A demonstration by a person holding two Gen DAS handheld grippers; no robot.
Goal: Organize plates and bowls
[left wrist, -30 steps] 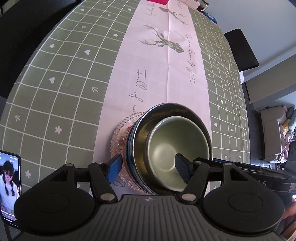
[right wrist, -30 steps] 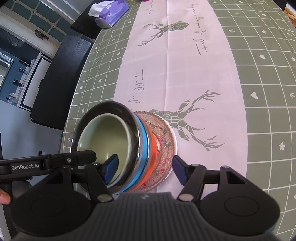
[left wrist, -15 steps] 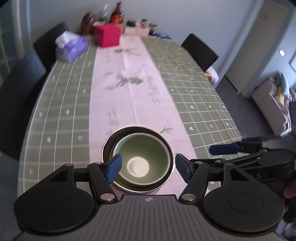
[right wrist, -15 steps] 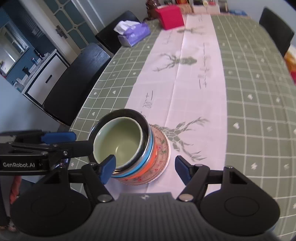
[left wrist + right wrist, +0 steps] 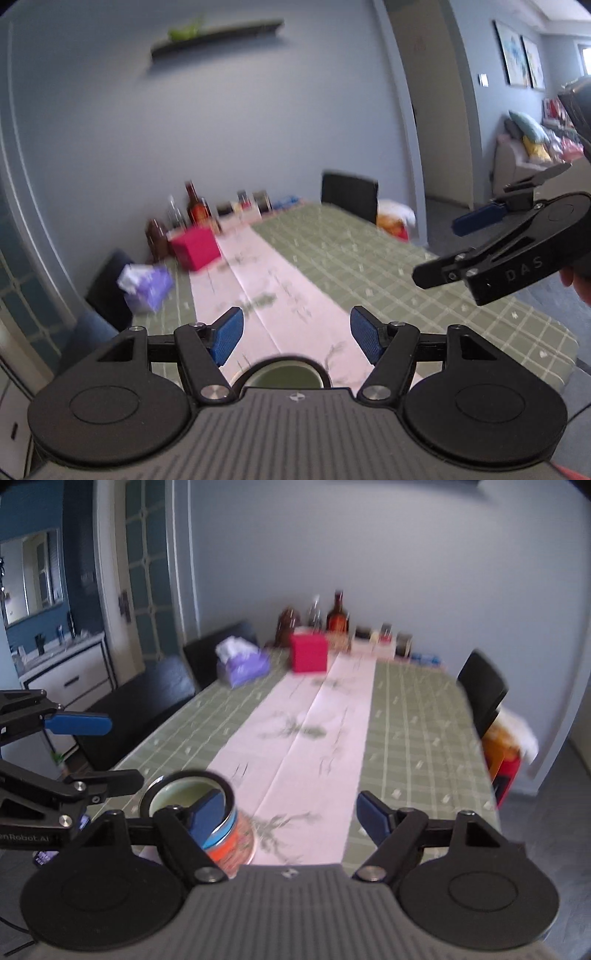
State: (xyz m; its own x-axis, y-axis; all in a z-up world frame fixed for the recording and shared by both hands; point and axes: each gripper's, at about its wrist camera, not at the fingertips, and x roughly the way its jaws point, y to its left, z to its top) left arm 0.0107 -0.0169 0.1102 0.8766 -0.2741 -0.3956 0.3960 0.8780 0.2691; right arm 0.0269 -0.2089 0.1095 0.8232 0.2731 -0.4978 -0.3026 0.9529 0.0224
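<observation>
A stack of bowls (image 5: 207, 812) sits on a patterned plate at the near end of the table runner: a green bowl inside a steel bowl, above blue and orange ones. In the left wrist view only the green bowl's rim (image 5: 286, 376) shows, just above the gripper body. My left gripper (image 5: 295, 338) is open and empty, raised above the stack; it also shows at the left of the right wrist view (image 5: 77, 747). My right gripper (image 5: 291, 816) is open and empty, right of the stack and above the table; it also shows in the left wrist view (image 5: 476, 221).
A long table (image 5: 424, 738) with a green checked cloth and pink runner (image 5: 306, 731) stretches away. At its far end stand a red box (image 5: 308, 652), a purple tissue pack (image 5: 242, 662) and several bottles (image 5: 336, 616). Black chairs (image 5: 480, 690) stand at both sides.
Both grippers have lifted and tilted up away from the bowl stack, so the views now look along the table to the far wall. The stack stays on the plate.
</observation>
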